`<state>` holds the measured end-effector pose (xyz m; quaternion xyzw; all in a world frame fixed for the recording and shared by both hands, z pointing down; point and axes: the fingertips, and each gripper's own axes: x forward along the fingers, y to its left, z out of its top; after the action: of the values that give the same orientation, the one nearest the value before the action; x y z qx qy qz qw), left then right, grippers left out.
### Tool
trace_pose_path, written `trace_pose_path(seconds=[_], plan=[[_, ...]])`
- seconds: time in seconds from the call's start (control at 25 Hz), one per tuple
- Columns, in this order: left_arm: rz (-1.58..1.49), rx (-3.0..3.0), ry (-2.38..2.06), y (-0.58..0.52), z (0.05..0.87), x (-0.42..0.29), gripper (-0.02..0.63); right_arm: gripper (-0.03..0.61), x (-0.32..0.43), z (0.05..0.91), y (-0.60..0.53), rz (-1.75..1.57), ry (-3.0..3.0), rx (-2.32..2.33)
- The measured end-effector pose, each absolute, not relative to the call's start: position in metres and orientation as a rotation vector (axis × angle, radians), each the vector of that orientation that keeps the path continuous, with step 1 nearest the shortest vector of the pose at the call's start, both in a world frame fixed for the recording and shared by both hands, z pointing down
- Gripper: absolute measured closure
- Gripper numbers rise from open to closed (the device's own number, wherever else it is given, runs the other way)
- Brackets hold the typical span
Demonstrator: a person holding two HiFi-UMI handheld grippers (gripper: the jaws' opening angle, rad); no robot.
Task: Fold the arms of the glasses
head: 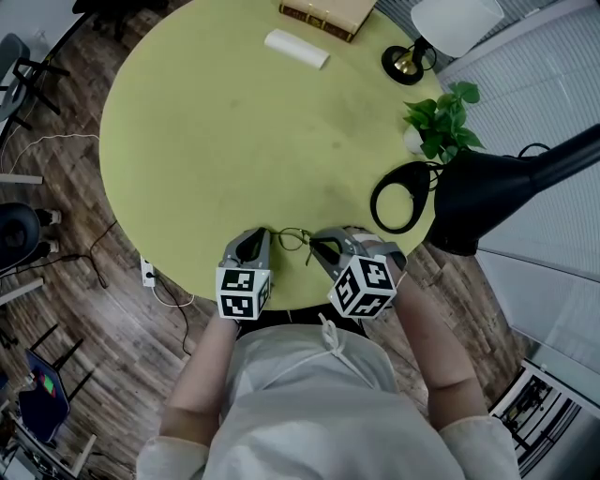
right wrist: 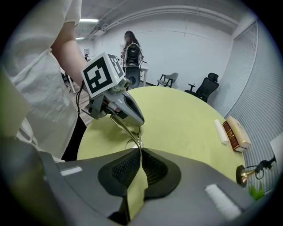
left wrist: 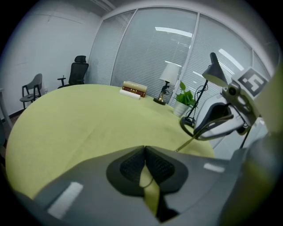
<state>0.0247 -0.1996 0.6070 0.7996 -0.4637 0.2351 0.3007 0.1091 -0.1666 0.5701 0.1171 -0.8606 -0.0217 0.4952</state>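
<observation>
Left tongs (left wrist: 145,151) tight on glasses (left wrist: 186,143)

No legible text, label or number anywhere.

The round green table (head: 234,141) bears a book (head: 328,16). A white roll (head: 296,49) lies just beside the book, a brass lamp (head: 405,64) near it, a plant (head: 441,120) farther off.

a: where are the grippers?
b: low centre of the head view. the grey two-jaw left gripper (head: 261,236) and its twin, the right gripper (head: 325,247), sit side by side, tips angled down and toward each other.
a: jaws?
b: both pinched together on the thin gold wire glasses (head: 292,238), one each side.
a: arms?
b: left forearm (head: 208,366) and right forearm (head: 427,342) rise from the bottom edge.
</observation>
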Motion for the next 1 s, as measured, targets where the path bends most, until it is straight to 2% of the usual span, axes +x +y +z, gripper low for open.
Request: trace_pose_path(seconds=[0.36, 0.68, 1.0], plan=[[0.566, 2.112, -1.234, -0.192, 0.593, 0.016, 0.606, 0.563, 0.11, 0.57, -0.165, -0.075, -2.084, 0.248], [0.648, 1.954, -1.208, -0.156, 0.629, -0.003, 0.606, 0.563, 0.11, 0.571, -0.164, -0.086, -2.078, 0.227], [0.53, 1.761, -1.187, -0.159, 0.637, -0.007, 0.607, 0.561, 0.105, 0.568, -0.162, -0.085, -2.081, 0.223]])
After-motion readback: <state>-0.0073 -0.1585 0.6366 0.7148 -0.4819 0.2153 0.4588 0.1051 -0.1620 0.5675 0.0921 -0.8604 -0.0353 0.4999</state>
